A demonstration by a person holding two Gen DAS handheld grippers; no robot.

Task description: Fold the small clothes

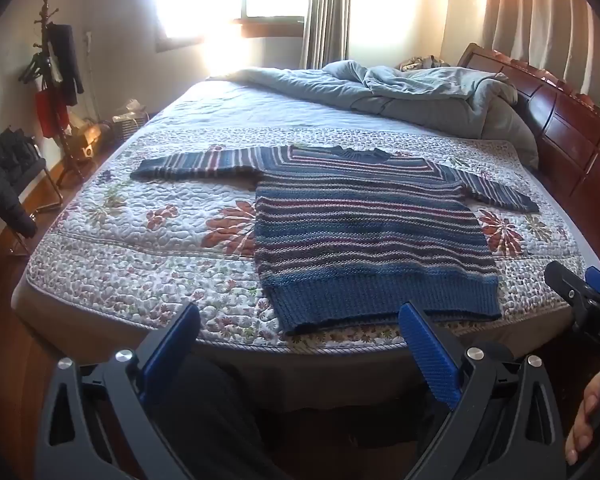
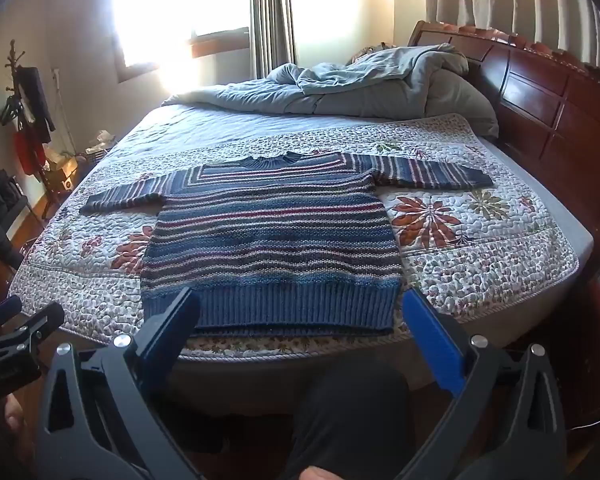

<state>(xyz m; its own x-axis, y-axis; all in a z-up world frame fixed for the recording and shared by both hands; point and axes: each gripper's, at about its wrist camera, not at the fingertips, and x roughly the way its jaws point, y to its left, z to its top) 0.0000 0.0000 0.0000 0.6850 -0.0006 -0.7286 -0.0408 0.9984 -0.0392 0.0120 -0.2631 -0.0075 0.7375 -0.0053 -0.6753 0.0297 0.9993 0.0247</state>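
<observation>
A small blue knitted sweater point(image 1: 364, 236) with red and white stripes lies flat on the bed, sleeves spread to both sides, ribbed hem toward me. The right wrist view shows the same sweater point(image 2: 272, 240) straight ahead. My left gripper point(image 1: 300, 316) hangs open above the bed's near edge, just short of the hem, nothing between its blue pads. My right gripper point(image 2: 300, 304) is open too, its fingers framing the hem from above without touching it. Each gripper shows at the edge of the other's view: the right gripper point(image 1: 572, 292) and the left gripper point(image 2: 24, 316).
A floral quilt point(image 1: 148, 236) covers the bed. A rumpled grey-blue duvet point(image 1: 400, 92) is heaped at the far side by the wooden headboard point(image 1: 568, 132). A coat stand point(image 1: 54, 80) and a chair with dark clothes point(image 1: 8, 176) stand left. The person's dark-trousered leg point(image 2: 352, 412) is below.
</observation>
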